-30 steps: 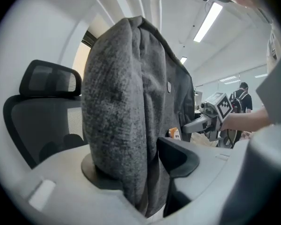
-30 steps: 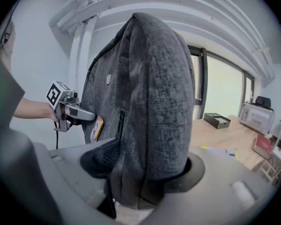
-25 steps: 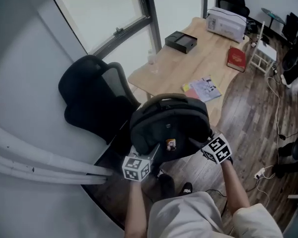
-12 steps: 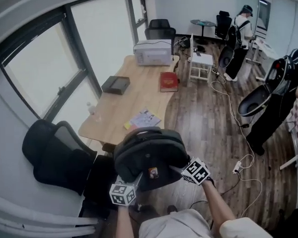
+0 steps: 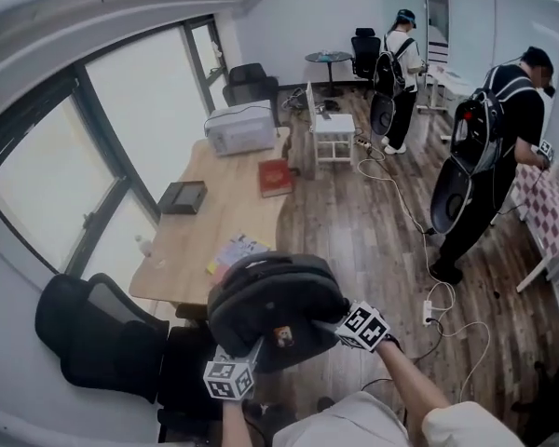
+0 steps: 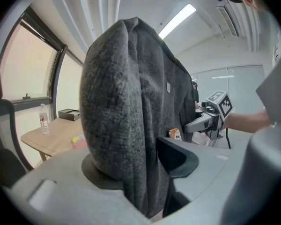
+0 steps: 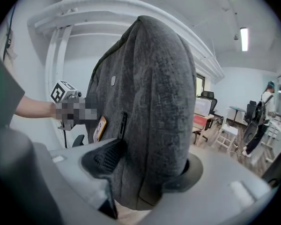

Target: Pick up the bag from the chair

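A dark grey backpack (image 5: 275, 305) hangs in the air in front of me, held from both sides. My left gripper (image 5: 245, 357) is shut on the backpack's lower left edge, and grey fabric (image 6: 126, 125) fills the space between its jaws. My right gripper (image 5: 335, 322) is shut on the backpack's right side, with the fabric (image 7: 154, 125) pinched between its pads. A small orange tag (image 5: 282, 336) shows on the backpack's front. The black office chair (image 5: 98, 338) stands at the lower left with its seat bare.
A wooden table (image 5: 205, 226) beyond the backpack carries a red book (image 5: 274, 177), a black box (image 5: 182, 196), a white printer (image 5: 242, 127), papers and a bottle. Two people with backpacks (image 5: 484, 147) stand at the right. Cables (image 5: 447, 310) lie on the wood floor.
The backpack stays held in both grippers while my view has swung away from the window towards the room. The chair has slid to the lower left and the people have come into sight.
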Tool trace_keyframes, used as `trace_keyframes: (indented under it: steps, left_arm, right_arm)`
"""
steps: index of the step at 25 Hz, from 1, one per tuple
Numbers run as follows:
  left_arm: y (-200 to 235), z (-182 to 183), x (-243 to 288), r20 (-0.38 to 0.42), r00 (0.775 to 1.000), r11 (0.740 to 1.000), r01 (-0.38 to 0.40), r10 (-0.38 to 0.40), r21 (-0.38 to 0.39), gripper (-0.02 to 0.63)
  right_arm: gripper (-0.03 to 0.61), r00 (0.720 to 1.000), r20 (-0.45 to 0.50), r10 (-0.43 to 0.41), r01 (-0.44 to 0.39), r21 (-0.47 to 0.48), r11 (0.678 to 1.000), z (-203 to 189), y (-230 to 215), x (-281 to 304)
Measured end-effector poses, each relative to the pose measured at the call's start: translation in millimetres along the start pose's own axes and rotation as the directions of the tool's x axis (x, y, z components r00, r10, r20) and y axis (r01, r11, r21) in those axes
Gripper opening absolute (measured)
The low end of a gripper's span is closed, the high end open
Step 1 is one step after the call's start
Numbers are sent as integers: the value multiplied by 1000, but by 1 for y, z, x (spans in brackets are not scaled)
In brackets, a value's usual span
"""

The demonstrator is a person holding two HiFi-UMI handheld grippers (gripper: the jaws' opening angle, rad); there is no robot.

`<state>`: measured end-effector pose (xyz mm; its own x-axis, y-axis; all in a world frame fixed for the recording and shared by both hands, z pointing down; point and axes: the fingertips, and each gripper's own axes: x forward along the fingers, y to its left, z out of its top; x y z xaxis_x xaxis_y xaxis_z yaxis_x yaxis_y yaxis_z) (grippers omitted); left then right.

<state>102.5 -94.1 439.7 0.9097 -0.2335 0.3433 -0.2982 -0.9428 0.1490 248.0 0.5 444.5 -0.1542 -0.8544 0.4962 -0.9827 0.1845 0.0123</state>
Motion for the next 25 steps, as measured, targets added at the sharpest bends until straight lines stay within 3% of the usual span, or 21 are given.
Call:
trace_keyframes:
  steps: [6, 25]
  left_arm:
    - [-2, 4, -2, 7, 1000, 1000, 12, -12, 24, 241]
    - [27, -6, -8, -7, 997, 996, -77, 76, -35, 238]
  right_arm:
    - [259, 1000, 20, 5, -4, -13, 1000, 0, 2, -3]
    - [256, 997, 10, 81, -80, -44, 996, 10, 4, 36]
